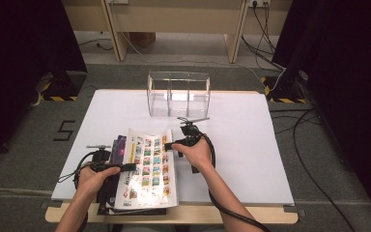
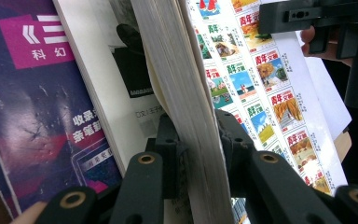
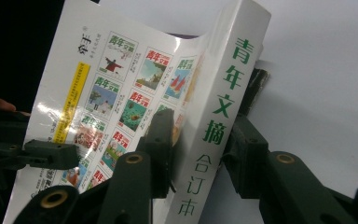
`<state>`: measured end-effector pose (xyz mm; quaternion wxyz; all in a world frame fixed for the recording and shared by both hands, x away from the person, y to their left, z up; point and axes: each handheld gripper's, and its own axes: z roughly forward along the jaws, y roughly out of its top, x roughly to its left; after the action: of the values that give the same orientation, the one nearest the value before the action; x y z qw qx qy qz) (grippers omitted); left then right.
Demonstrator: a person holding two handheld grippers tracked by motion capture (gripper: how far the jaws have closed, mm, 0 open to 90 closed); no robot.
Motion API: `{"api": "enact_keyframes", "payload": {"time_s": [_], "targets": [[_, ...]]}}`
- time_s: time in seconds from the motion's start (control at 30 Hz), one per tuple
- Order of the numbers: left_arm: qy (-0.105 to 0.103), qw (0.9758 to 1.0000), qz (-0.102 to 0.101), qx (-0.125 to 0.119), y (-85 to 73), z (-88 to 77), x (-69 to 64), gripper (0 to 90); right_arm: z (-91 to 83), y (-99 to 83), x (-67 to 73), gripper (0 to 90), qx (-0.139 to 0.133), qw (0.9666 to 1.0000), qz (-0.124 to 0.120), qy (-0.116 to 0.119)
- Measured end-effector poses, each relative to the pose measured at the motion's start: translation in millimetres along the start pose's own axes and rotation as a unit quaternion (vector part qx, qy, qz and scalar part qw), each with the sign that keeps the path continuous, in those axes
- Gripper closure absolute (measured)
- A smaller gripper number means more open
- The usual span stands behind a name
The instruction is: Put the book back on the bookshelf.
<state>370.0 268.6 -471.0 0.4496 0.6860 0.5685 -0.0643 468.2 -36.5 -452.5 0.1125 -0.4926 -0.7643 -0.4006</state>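
Note:
A thick white book (image 1: pixel 147 169) with rows of small colour pictures on its cover lies half raised at the table's front left. My left gripper (image 1: pixel 128 167) comes in from its left edge. In the left gripper view the jaws (image 2: pixel 196 135) clamp the block of pages (image 2: pixel 186 93) between the pads. My right gripper (image 1: pixel 169 145) is at the book's far right corner. In the right gripper view its jaws (image 3: pixel 203 140) stand on either side of the spine (image 3: pixel 219 116) with green characters, pads against it.
A dark purple magazine (image 1: pixel 118 150) lies under the book, on a small stack at the front edge. A clear acrylic divider box (image 1: pixel 178 94) stands at the back middle of the white table (image 1: pixel 251 145). Cables trail on the floor at the right.

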Motion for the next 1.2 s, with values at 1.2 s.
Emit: {"api": "enact_keyframes", "payload": {"time_s": [1.2], "targets": [[0.058,0.9978,0.029,-0.014,1.1,-10.7,-0.2,55.8,-12.1,12.4,5.9,70.8,-0.038,0.9988,0.013,0.028]]}}
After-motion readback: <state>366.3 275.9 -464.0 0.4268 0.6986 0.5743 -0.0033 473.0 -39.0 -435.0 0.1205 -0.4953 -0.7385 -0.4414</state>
